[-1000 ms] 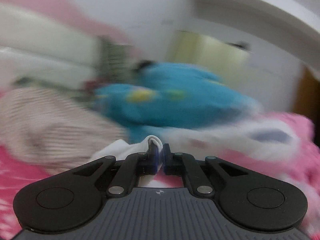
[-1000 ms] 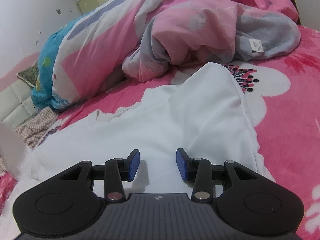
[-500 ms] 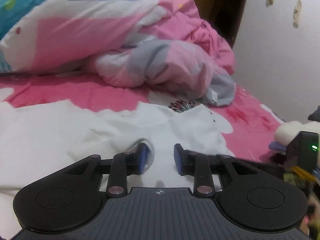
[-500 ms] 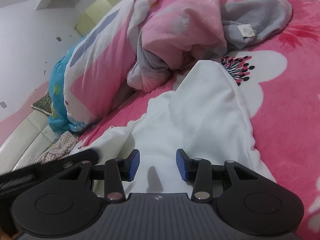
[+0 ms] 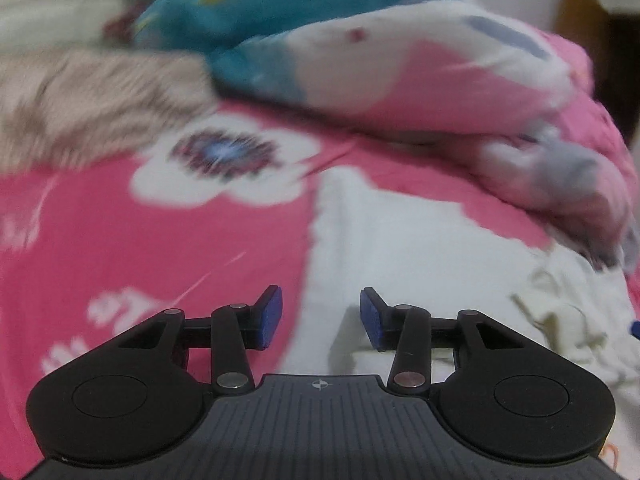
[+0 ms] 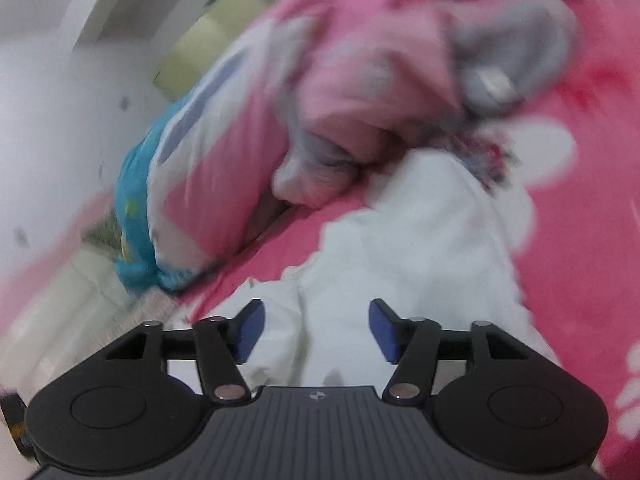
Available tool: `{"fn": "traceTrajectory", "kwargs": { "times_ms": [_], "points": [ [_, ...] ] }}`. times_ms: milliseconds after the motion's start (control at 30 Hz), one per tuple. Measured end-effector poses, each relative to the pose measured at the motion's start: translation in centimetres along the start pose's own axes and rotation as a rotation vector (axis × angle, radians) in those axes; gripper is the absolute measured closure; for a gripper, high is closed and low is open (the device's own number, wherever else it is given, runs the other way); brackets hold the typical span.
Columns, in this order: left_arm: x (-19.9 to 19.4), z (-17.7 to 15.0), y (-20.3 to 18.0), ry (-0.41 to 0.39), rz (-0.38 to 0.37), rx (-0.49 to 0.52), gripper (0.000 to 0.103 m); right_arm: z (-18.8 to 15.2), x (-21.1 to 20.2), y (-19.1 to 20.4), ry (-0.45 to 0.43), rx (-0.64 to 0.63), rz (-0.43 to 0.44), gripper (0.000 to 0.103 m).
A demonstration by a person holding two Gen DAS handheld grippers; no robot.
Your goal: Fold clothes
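A white garment [image 5: 420, 248] lies spread on the pink flowered bedsheet [image 5: 120, 240]. My left gripper [image 5: 321, 318] hangs over the garment's left edge, its jaws opening and nothing pressed between the blue pads [image 5: 270, 316]. In the right wrist view the same white garment [image 6: 420, 248] stretches away below my right gripper [image 6: 317, 330], whose jaws are opening wide above the cloth with no fabric pinched. Both views are blurred by motion.
A bunched pink, white and grey quilt [image 5: 460, 92] and a blue pillow [image 5: 248, 12] lie along the far side of the bed. A beige striped cloth [image 5: 88, 96] sits at the left. A white wall [image 6: 60, 120] borders the bed.
The left gripper let go of a white fold, opened, and swung down toward the garment's left edge. The right gripper's jaws widened and its view tilted and rose slightly.
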State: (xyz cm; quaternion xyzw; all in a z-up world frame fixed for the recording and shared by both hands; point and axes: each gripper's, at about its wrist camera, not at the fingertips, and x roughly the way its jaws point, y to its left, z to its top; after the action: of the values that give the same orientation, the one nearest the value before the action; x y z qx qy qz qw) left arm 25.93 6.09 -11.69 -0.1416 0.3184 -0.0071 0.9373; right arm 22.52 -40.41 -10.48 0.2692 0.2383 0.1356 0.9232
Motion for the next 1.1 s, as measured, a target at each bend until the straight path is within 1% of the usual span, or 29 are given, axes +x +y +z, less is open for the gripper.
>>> {"fn": "traceTrajectory", "kwargs": {
  "times_ms": [67,167,267,333,367,400,433,467,500,533,633,667,700,767,833,867,933,967,1000,1033,1100],
  "points": [
    [0.7,-0.5,1.3,0.016,-0.033,-0.063,0.06,0.0,0.9,4.9,0.03,-0.175,-0.024,0.035],
    [0.8,-0.8,2.5,-0.002,-0.092,-0.118,0.059,-1.5,4.0,11.3,0.079,-0.458,-0.1,0.035],
    [1.1,-0.9,3.5,-0.002,-0.138,-0.177,0.059,-3.9,7.8,14.7,0.17,-0.649,-0.16,0.037],
    [1.1,-0.8,3.8,0.004,-0.147,-0.187,0.059,-5.4,10.2,15.0,0.217,-0.734,-0.261,0.045],
    [1.1,-0.9,3.8,0.004,-0.145,-0.184,0.06,-5.7,11.0,14.5,0.233,-0.742,-0.304,0.06],
    [1.1,-1.0,3.7,0.003,-0.143,-0.179,0.06,-5.4,11.3,13.6,0.245,-0.705,-0.31,0.076],
    [1.0,-1.0,3.7,0.002,-0.14,-0.174,0.06,-4.7,10.7,12.7,0.237,-0.631,-0.296,0.086],
    [1.0,-1.1,3.7,0.002,-0.138,-0.173,0.06,-3.8,9.6,12.2,0.201,-0.571,-0.296,0.098],
    [1.0,-1.1,3.8,0.002,-0.139,-0.175,0.06,-2.9,8.2,11.7,0.157,-0.518,-0.301,0.097],
    [1.0,-1.1,3.8,0.003,-0.14,-0.179,0.06,-2.0,6.2,10.9,0.089,-0.454,-0.293,0.097],
    [1.1,-1.0,3.8,0.005,-0.14,-0.183,0.06,-0.1,1.1,6.5,-0.069,-0.221,-0.348,0.097],
    [1.1,-1.0,3.8,0.005,-0.138,-0.182,0.06,0.5,-0.5,5.0,-0.119,-0.141,-0.367,0.097],
    [1.1,-1.1,3.8,0.005,-0.138,-0.181,0.06,0.7,-1.4,2.7,-0.121,-0.041,-0.39,0.095],
    [1.1,-1.0,3.9,0.005,-0.139,-0.183,0.06,0.9,-2.6,-2.2,-0.095,0.173,-0.437,0.095],
    [1.1,-1.0,4.0,0.006,-0.143,-0.192,0.06,0.7,-3.7,-4.9,-0.097,0.306,-0.421,0.094],
    [1.1,-1.0,4.1,0.007,-0.144,-0.196,0.06,0.9,-3.9,-5.1,-0.104,0.314,-0.41,0.092],
    [1.1,-1.0,4.1,0.008,-0.144,-0.198,0.06,1.3,-4.1,-4.8,-0.123,0.299,-0.387,0.073],
    [1.1,-1.0,4.1,0.008,-0.143,-0.196,0.059,1.6,-3.9,-4.5,-0.122,0.282,-0.376,0.051],
    [1.2,-1.0,4.0,0.008,-0.142,-0.195,0.059,2.1,-3.3,-4.0,-0.111,0.252,-0.362,0.04],
    [1.2,-1.0,4.0,0.008,-0.142,-0.194,0.059,2.7,-2.7,-3.5,-0.099,0.219,-0.347,0.038],
    [1.1,-1.0,4.0,0.007,-0.143,-0.196,0.059,3.7,-1.0,-2.7,-0.03,0.146,-0.338,0.031]
  ]
}}
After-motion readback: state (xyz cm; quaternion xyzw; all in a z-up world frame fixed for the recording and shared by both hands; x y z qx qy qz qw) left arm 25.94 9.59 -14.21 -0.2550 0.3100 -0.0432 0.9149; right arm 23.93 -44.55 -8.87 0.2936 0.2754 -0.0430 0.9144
